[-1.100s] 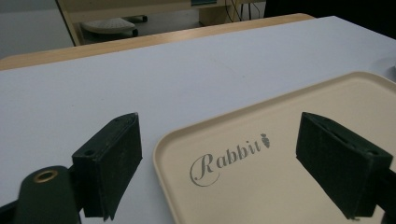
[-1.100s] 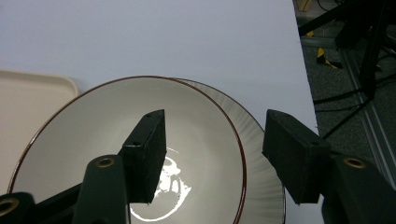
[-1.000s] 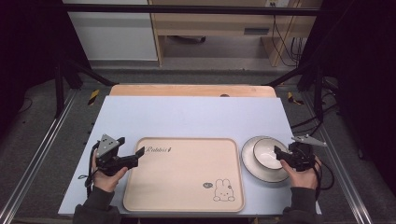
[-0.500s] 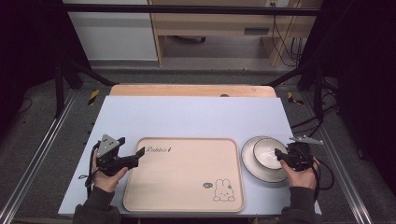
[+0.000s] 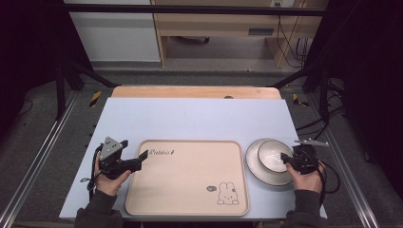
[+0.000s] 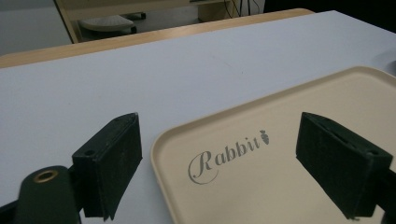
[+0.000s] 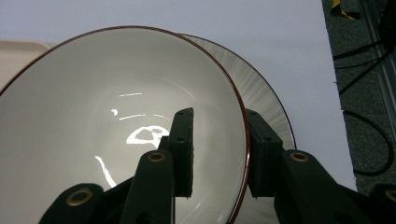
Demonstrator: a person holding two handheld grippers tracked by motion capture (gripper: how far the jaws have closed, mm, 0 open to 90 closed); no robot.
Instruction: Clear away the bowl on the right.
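A white bowl [image 5: 272, 156] [image 7: 93, 116] with a dark red rim sits in a white ribbed plate [image 5: 259, 172] [image 7: 264, 84] on the table's right side. My right gripper [image 5: 286, 158] [image 7: 219, 123] straddles the bowl's right rim, one jaw inside and one outside. Its jaws have just been closing, and a gap still shows between the inner pad and the rim. A beige tray [image 5: 190, 190] [image 6: 261, 112] with "Rabbit" lettering and a bunny drawing lies at the front centre. My left gripper [image 5: 141, 156] [image 6: 219, 154] is open at the tray's far left corner, holding nothing.
The pale blue table top [image 5: 190, 118] stretches bare behind the tray, with a wooden strip [image 5: 195, 91] along its far edge. Metal rails and cables [image 5: 332, 123] run along both sides of the table on the floor.
The right gripper's jaws have narrowed around the bowl's rim. Both hands, the bowl, plate and tray stay where they were.
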